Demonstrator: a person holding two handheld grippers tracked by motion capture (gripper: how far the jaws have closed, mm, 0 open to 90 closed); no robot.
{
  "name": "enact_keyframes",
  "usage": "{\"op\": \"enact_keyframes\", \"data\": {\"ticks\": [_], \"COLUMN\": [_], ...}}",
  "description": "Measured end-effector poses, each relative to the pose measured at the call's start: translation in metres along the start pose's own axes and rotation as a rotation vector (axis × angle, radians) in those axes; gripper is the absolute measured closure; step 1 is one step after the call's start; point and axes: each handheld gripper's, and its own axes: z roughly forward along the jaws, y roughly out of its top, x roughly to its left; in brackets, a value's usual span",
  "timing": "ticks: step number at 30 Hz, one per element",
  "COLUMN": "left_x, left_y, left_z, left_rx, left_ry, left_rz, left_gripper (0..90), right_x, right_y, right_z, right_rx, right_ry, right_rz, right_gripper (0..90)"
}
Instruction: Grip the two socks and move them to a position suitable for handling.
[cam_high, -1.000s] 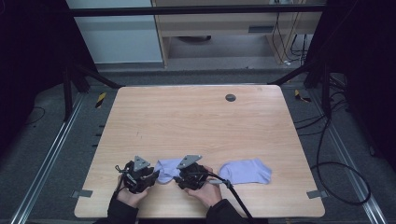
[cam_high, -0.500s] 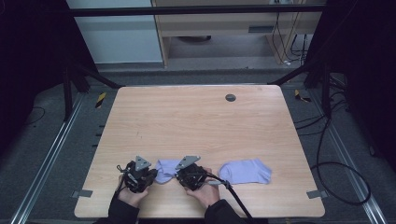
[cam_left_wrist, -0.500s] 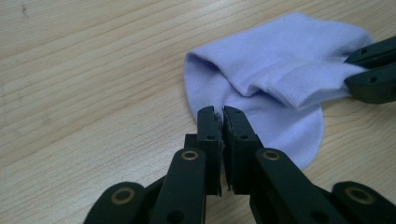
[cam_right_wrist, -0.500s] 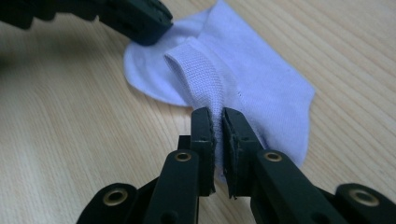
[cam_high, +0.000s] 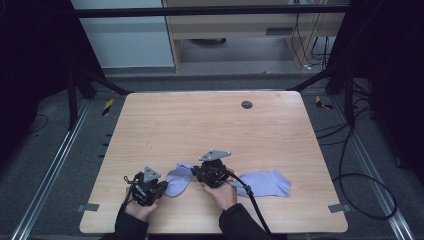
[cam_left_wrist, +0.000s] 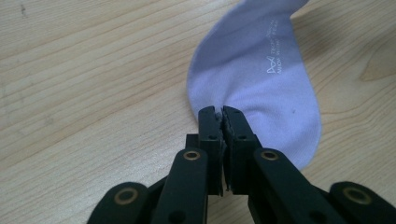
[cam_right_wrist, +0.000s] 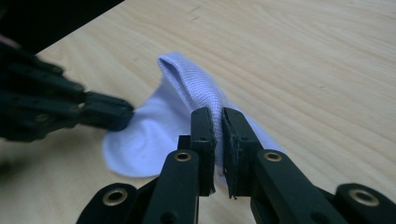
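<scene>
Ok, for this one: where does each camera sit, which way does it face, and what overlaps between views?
High view: fixed above the person's edge of the table, looking forward and down; both hands, left gripper and right gripper show.
Left gripper view: rides the left gripper, looking along its jaws, shut on the near sock.
Right gripper view: rides the right gripper, jaws pinching the same sock's raised fold; the left gripper enters at left.
Shared: all three show the near sock; the second sock lies at the right in the high view.

Pale lilac sock (cam_high: 178, 180), pinched at both ends, one end seemingly lifted.
</scene>
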Motion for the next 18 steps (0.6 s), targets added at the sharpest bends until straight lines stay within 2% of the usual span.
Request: {"op": "enact_keyframes", "data": {"ticks": [4, 9, 14, 18], "left_x": [0.0, 0.002, 0.002, 0.003], "left_y": [0.0, 0.0, 0.0, 0.0], "left_z": [0.0, 0.0, 0.0, 0.0], "left_rx": [0.0, 0.0, -0.002, -0.011], "left_ry": [0.001, 0.001, 0.003, 0.014], "left_rz": [0.002, 0.002, 0.001, -0.002], "left_gripper": [86.7, 86.6, 85.6, 81.5], "right_x": [-0.013, -0.02, -0.025, -0.025], "right_y": [0.0, 0.0, 0.003, 0.006], "right_z": [0.008, 0.015, 0.024, 0.028], "right_rx": [0.02, 0.018, 0.025, 0.021], "right_ry": [-0.049, -0.076, -0.134, -0.151], "right_rz": [0.023, 0.057, 0.031, 0.013], "right_gripper": [83.4, 83.2, 80.4, 77.5]}}
